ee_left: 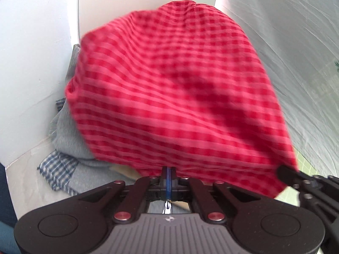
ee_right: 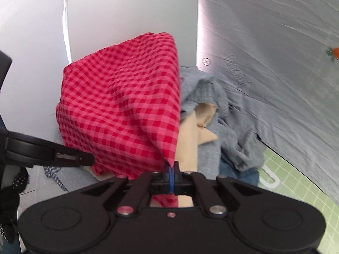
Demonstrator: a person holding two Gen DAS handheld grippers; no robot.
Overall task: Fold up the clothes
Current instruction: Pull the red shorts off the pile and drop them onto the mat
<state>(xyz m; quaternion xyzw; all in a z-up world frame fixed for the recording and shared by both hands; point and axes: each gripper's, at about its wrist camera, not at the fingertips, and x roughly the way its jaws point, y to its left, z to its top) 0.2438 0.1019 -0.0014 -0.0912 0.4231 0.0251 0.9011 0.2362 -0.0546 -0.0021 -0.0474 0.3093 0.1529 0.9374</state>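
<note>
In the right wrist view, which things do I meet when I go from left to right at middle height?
Other hand-held gripper → red checked cloth → beige cloth → grey garment → green mat.

Red checked cloth (ee_left: 178,89) blocks ahead — green mat (ee_right: 296,182) lies bare rightward.

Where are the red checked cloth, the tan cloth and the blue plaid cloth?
red checked cloth (ee_left: 169,84): left wrist view, middle of its spread.
tan cloth (ee_right: 188,139): right wrist view, its lower strip.
blue plaid cloth (ee_left: 57,169): left wrist view, its exposed corner.
</note>
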